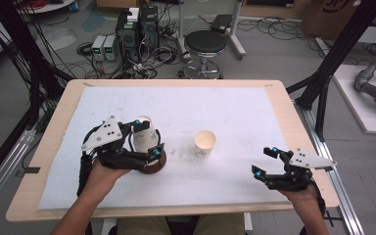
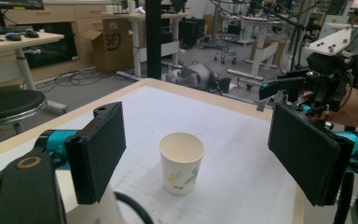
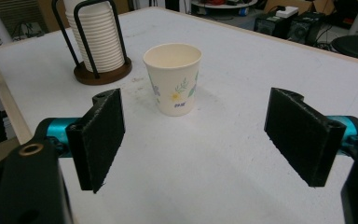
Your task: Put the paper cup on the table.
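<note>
Claw on the left (image 1: 148, 138), jaws spread, hovers around the top of the stack of white paper cups (image 1: 143, 133) without pressing it, as far as the high view lets me judge; the right claw (image 1: 266, 161) is likewise open and holds nothing, resting low near the counter's front right corner. Going down in size: the pale wooden counter (image 1: 58, 127) carries a white foam-like mat (image 1: 235, 110) over nearly all of its top, leaving a narrow bare border on every side. On the mat's left part stands the cup stack in its black wire holder with a round dark-brown wooden base (image 3: 103, 73), the wire uprights keeping the cups plumb so one can be lifted straight off the top. Near the middle, well apart from the holder, stands a single white paper cup with a small floral print (image 1: 204, 144), upright, mouth up and empty; it sits squarely between the jaws in both claw views. I judge the work to be dealing cups out singly. Open mat lies all round the lone cup, widest behind it and to its right, so either claw could approach it unobstructed.
</note>
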A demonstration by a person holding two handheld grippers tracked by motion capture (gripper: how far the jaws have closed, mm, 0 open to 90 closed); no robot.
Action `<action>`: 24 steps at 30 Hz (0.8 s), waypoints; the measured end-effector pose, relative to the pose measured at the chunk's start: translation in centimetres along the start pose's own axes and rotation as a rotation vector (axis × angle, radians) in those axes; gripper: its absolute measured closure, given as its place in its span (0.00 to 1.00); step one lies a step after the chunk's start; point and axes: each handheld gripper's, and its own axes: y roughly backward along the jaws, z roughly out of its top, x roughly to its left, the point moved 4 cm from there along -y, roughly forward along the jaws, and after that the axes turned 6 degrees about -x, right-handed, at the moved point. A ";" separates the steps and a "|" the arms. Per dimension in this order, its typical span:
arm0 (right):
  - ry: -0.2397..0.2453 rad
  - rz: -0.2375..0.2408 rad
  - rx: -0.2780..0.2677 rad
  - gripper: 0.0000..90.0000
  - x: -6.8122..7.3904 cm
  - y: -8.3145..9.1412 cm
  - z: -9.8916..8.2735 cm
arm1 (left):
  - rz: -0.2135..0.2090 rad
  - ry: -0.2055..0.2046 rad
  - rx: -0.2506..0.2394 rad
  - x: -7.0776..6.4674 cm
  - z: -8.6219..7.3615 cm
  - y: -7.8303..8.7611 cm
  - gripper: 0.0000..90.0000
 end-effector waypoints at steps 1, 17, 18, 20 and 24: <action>0.000 0.000 0.000 0.23 0.0 -0.1 0.0 | 0.006 -0.001 -0.002 0.2 0.0 0.3 0.21; 0.004 -0.034 0.016 0.23 -0.6 -0.2 -0.5 | 0.134 -0.042 -0.034 3.9 -2.3 6.0 0.21; 0.004 -0.035 0.015 0.23 -0.6 -0.2 -0.5 | 0.146 -0.042 -0.035 4.2 -2.5 6.3 0.21; 0.008 -0.039 0.016 0.23 -0.7 -0.2 -0.4 | 0.158 -0.038 -0.038 4.4 -2.8 6.6 0.21; 0.013 -0.044 0.012 0.23 -0.5 -0.3 -0.3 | 0.199 -0.040 -0.038 5.1 -4.2 8.0 0.21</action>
